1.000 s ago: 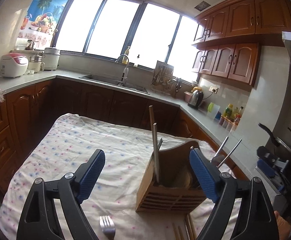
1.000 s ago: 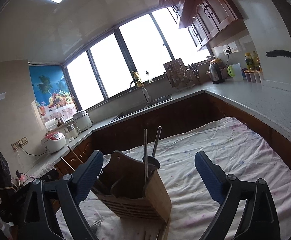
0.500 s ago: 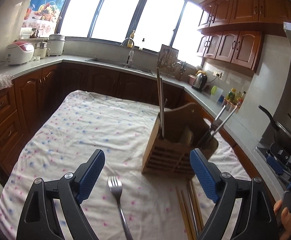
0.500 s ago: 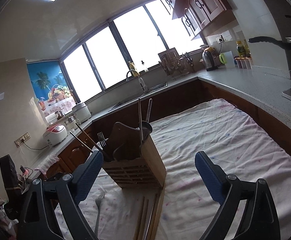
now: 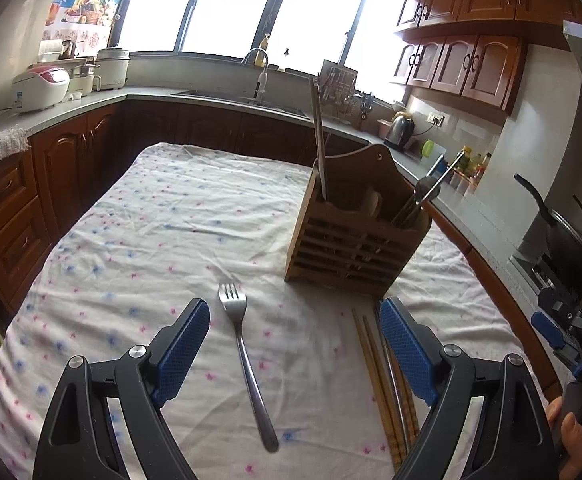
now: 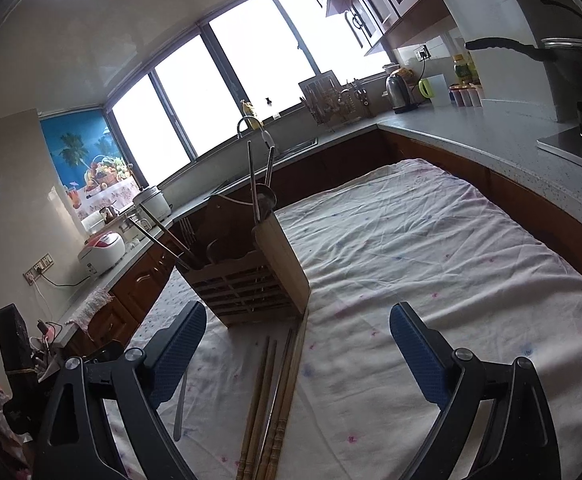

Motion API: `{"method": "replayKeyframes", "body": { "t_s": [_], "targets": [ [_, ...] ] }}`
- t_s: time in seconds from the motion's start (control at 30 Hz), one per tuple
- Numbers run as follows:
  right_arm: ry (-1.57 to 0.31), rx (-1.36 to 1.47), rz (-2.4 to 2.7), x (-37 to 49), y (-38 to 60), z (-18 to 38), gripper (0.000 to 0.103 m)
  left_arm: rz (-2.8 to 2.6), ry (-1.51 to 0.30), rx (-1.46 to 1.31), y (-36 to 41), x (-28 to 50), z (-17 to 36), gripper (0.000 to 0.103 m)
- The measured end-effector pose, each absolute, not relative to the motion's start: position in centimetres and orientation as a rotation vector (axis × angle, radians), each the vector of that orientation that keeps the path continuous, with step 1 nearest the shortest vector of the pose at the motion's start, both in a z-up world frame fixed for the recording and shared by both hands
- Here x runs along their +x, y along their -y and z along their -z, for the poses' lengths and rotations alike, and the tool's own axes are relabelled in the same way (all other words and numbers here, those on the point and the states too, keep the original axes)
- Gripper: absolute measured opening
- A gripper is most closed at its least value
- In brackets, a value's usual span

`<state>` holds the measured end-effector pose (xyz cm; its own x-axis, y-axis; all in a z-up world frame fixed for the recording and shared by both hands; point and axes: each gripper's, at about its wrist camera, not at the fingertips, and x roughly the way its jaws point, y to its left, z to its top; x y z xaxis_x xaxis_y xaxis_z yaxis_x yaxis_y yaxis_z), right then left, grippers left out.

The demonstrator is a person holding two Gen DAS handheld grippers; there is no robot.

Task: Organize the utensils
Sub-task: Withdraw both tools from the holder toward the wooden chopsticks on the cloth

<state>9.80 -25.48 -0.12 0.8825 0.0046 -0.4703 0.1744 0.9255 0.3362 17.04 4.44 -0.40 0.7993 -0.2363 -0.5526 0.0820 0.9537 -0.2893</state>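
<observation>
Left wrist view: the left gripper (image 5: 295, 352), jaws wide and empty, hovers over a steel fork (image 5: 247, 364) lying on the flowered tablecloth (image 5: 151, 220) before the slatted wooden utensil holder (image 5: 351, 236). Right gripper (image 6: 297, 360), equally wide and empty, frames wooden chopsticks (image 6: 269, 408). Pickup stage; next, likely lower and close on a utensil.

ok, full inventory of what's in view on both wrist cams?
fork: 1, steel, loose on the cloth between the left gripper's fingers
chopsticks: a loose bundle, wooden and metal, count unclear, on the cloth in front of the holder
utensil holder: 1, wooden, slatted, upright on the cloth, utensils standing in it
tablecloth: 1, white with pink and blue dots, covers the table
kettle: 1, steel, far counter
rice cooker: 1, white and pink, left counter
left gripper: black, blue pads, open, empty
right gripper: black, blue pads, open, empty
</observation>
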Motion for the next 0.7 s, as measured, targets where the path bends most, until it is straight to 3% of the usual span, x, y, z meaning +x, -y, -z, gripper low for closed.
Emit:
{"method": "replayKeyframes", "body": {
  "t_s": [0.7],
  "targets": [
    [-0.580,0.391,0.087,11.3,26.7,2.4,0.094,0.208,-0.774,-0.164,-0.4,20.3,1.8,0.087]
  ]
}}
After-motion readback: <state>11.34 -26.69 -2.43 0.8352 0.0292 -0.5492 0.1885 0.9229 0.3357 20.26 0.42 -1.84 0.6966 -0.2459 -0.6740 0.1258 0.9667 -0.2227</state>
